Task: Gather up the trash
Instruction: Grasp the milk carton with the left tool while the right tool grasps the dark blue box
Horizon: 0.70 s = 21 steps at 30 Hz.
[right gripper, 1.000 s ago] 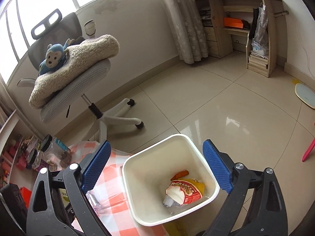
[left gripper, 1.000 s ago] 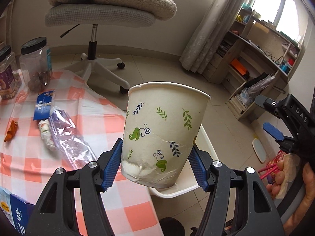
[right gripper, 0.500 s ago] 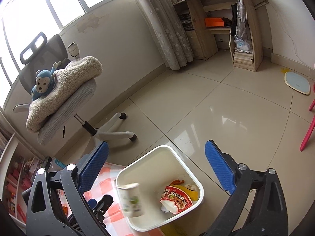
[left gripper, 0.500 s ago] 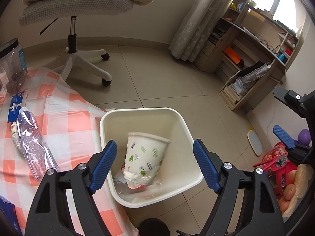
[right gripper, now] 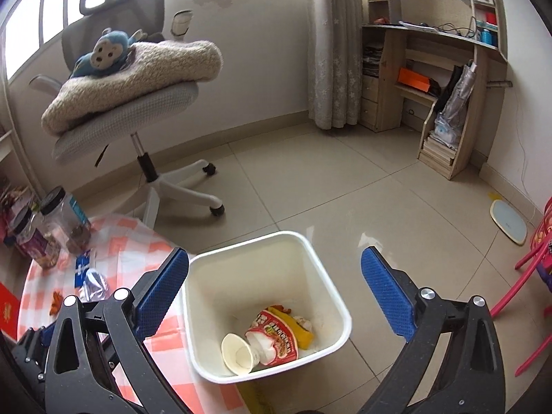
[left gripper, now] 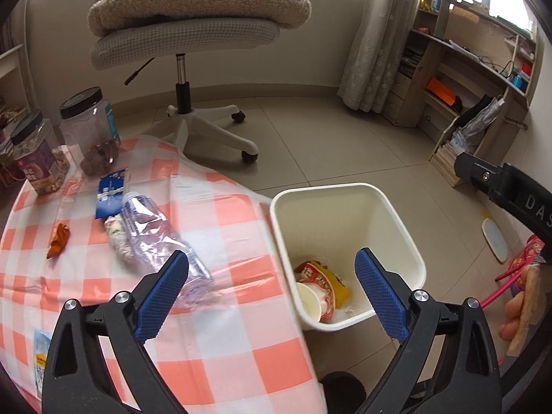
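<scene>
Two jars (left gripper: 86, 131) w/ black lids sit at upper left of the left wrist view, on the far edge of the checked tablecloth (left gripper: 234, 355). Below them, left to right: orange scrap (left gripper: 58, 239), blue packet (left gripper: 111, 193), crumpled white wrapper (left gripper: 117, 238), crushed clear bottle (left gripper: 162, 241) lying on its side, touching the wrapper. Small printed packet at lower left edge, partly cut off.

Left gripper (left gripper: 270, 293): jaws opening, blue pads wide apart, nothing btwn them. Left pad overlaps the bottle's lower end in frame; contact can't be told.

White bin (left gripper: 345, 191) stands on the floor just beside the table edge, centre-right of frame. Inside: paper cup (left gripper: 308, 302) on its side, mouth toward camera, against a red-yellow snack bag (left gripper: 321, 281); white bits around them.

Far right of that view: part of the other gripper's black body, pink chair legs, a hand.

Right wrist view, left to right: same jars and cloth at lower left; office chair (right gripper: 131, 110) upper left w/ folded blanket and blue monkey toy (right gripper: 103, 51); bin below centre w/ cup and bag at its bottom. Right gripper (right gripper: 274, 298): jaws opening, pads wide apart, empty, framing the bin from above. Curtain and wooden shelf unit (right gripper: 431, 79) upper right; oval scale (right gripper: 509, 224) on floor at right.
</scene>
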Each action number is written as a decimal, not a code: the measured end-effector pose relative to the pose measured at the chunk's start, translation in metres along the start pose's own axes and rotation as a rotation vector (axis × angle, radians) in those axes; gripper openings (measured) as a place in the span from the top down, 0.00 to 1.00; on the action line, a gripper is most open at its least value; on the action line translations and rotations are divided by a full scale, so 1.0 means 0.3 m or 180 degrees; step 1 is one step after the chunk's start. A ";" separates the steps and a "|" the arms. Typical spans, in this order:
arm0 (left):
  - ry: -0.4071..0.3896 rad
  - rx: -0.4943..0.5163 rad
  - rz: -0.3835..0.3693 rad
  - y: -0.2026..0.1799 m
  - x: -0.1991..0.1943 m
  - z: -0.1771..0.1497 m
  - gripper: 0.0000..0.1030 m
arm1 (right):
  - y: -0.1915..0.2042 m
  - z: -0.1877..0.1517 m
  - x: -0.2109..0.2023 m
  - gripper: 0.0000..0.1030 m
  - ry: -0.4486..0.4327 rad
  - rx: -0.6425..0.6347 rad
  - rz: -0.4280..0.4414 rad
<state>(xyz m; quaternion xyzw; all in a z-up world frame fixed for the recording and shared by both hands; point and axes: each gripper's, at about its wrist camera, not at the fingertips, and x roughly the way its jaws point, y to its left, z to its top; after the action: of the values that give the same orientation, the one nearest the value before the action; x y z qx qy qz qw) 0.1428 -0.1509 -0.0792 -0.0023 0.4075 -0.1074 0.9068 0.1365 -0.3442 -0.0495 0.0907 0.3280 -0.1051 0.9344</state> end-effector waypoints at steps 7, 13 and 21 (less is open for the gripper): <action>0.0211 -0.0022 0.0343 0.216 -0.066 -0.096 0.08 | 0.185 -0.056 0.001 0.07 0.0153 -0.0450 0.0226; 0.0499 -0.0170 0.0627 0.461 -0.112 -0.167 0.08 | 0.331 -0.091 0.006 0.07 0.0321 -0.0694 0.0437; 0.0901 -0.0340 0.0967 0.759 -0.183 -0.287 0.08 | 0.534 -0.152 0.024 0.07 0.0664 -0.0935 0.0795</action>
<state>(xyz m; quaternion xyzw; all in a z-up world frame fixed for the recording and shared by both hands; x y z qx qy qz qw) 0.0878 0.0895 -0.1170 0.0262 0.5316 0.0530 0.8449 0.1559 -0.1803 -0.0731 0.0039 0.4209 0.0704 0.9044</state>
